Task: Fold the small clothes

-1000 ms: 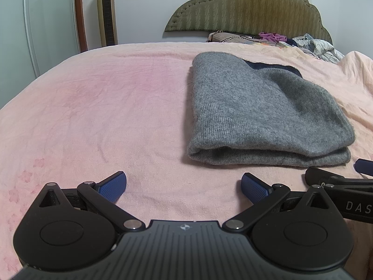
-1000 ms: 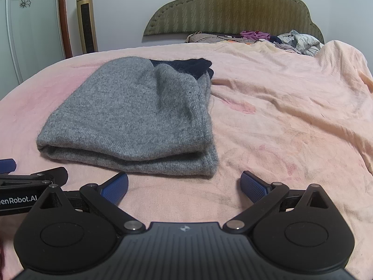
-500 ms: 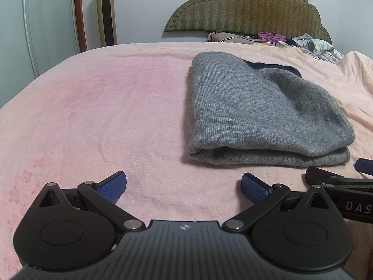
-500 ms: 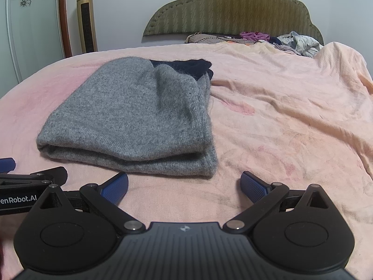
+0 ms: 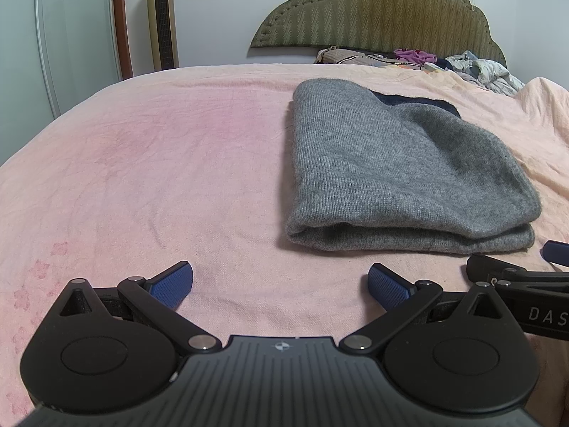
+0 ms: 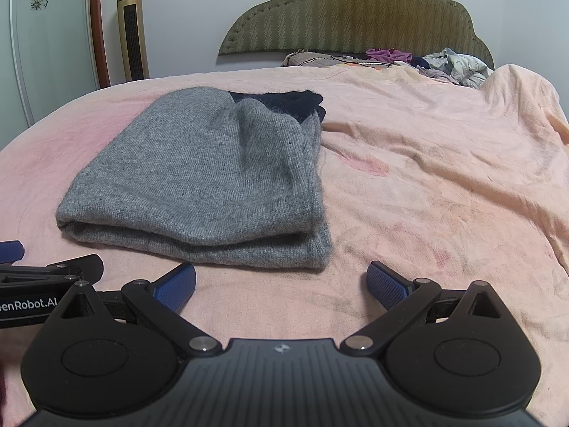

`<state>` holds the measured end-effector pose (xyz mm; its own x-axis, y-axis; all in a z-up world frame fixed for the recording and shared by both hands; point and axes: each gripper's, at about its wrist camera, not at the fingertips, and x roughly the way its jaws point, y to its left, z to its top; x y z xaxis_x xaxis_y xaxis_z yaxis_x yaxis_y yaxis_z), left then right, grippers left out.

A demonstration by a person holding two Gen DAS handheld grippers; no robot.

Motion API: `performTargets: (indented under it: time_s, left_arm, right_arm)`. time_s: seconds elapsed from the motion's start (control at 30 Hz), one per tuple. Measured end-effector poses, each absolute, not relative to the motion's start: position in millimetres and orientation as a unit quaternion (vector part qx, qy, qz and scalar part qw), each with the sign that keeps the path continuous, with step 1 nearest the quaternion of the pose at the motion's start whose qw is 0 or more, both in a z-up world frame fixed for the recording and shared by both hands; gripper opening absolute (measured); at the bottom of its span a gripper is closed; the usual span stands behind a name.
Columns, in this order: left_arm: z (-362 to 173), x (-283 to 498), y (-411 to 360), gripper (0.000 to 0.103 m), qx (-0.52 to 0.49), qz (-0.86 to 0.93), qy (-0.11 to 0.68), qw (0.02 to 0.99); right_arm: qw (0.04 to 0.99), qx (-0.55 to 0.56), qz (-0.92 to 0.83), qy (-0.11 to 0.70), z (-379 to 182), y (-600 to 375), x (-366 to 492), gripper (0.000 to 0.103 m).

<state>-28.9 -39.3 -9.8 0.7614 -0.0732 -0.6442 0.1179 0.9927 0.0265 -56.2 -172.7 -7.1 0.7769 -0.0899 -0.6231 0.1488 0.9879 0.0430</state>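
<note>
Gray knitted garment (image 5: pixel 402 174) lies folded on the pink bedsheet (image 5: pixel 149 163) with a dark navy piece (image 6: pixel 281 101) showing at its far end, and its place and shape are the same as one second ago. Left gripper (image 5: pixel 280 284) and right gripper (image 6: pixel 281 284) have not moved either; both stand wide apart and hold nothing, just before the near folded edge. Free sheet stretches left of the garment and also right of it, up to the clothes pile (image 6: pixel 451 64) by the headboard (image 6: pixel 355 17).
</note>
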Motion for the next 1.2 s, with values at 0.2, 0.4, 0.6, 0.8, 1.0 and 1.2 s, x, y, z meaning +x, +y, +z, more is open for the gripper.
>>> performTargets:
  time_s: [0.2, 0.4, 0.6, 0.8, 1.0, 1.2]
  left_arm:
    - [-7.9, -29.8, -38.7, 0.103, 0.038, -0.051, 0.345, 0.937]
    - [-1.2, -33.2, -35.3, 0.103, 0.041, -0.050, 0.347, 0.936]
    - [6.3, -33.7, -29.3, 0.103, 0.033, -0.044, 0.346, 0.937]
    - [6.2, -33.3, -27.1, 0.103, 0.032, -0.039, 0.351, 0.935]
    - [6.7, -34.4, -27.8, 0.103, 0.037, -0.040, 0.351, 0.935]
    - [7.0, -34.4, -28.3, 0.103, 0.037, -0.040, 0.351, 0.935]
  right_arm:
    - [0.942, 0.043, -0.062, 0.328, -1.9, -171.6, -57.9, 0.103]
    - [0.943, 0.043, -0.062, 0.324, 6.6, -171.4, -59.7, 0.103]
    - [0.944, 0.042, -0.061, 0.321, 11.0, -170.4, -60.8, 0.103]
    - [0.944, 0.040, -0.060, 0.322, 11.4, -169.9, -59.1, 0.103]
    - [0.944, 0.038, -0.058, 0.323, 11.3, -168.6, -58.9, 0.103]
    - [0.944, 0.038, -0.058, 0.322, 11.4, -168.4, -59.0, 0.103]
